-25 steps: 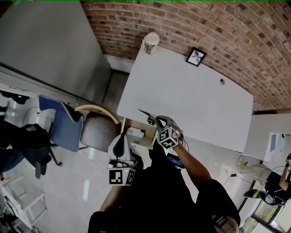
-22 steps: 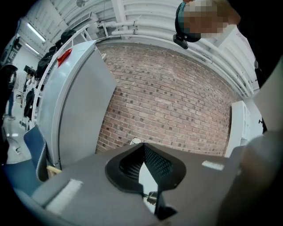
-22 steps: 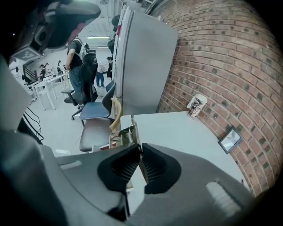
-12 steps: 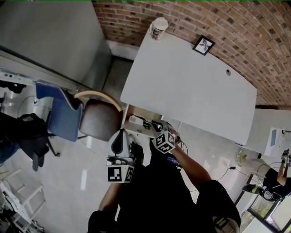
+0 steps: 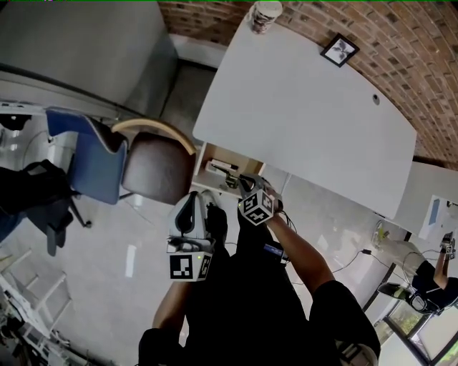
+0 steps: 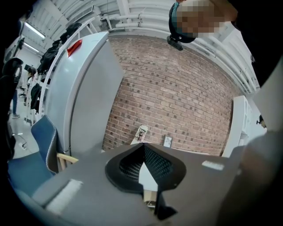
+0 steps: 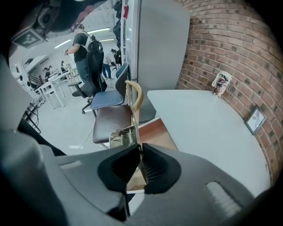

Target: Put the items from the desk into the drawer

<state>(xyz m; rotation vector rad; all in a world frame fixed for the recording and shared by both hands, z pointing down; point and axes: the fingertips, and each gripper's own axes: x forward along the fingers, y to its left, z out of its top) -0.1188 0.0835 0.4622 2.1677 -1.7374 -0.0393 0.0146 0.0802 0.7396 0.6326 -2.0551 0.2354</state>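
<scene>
An open wooden drawer (image 5: 208, 153) hangs below the near edge of the white desk (image 5: 300, 121). My right gripper (image 5: 245, 184) is at the drawer's near side, shut on a thin dark metal item (image 5: 222, 166) that reaches over the drawer. In the right gripper view the jaws (image 7: 140, 154) pinch a thin metal strip, and the item's shiny end (image 7: 119, 134) lies over the drawer (image 7: 135, 180). My left gripper (image 5: 206, 206) hovers left of it, shut and empty (image 6: 143, 152). A paper cup (image 5: 265, 14) and a small picture frame (image 5: 340, 49) stand at the desk's far edge.
A brown-seated chair (image 5: 154, 171) with a curved wooden back stands just left of the drawer, with a blue chair (image 5: 89, 164) beyond it. A brick wall (image 5: 401, 43) runs behind the desk and a grey partition (image 5: 86, 43) is on the left. People and office chairs (image 7: 88, 57) are far off.
My right gripper has come down off the desk edge with the dark item and now holds it over the open drawer. The left gripper has barely moved.
</scene>
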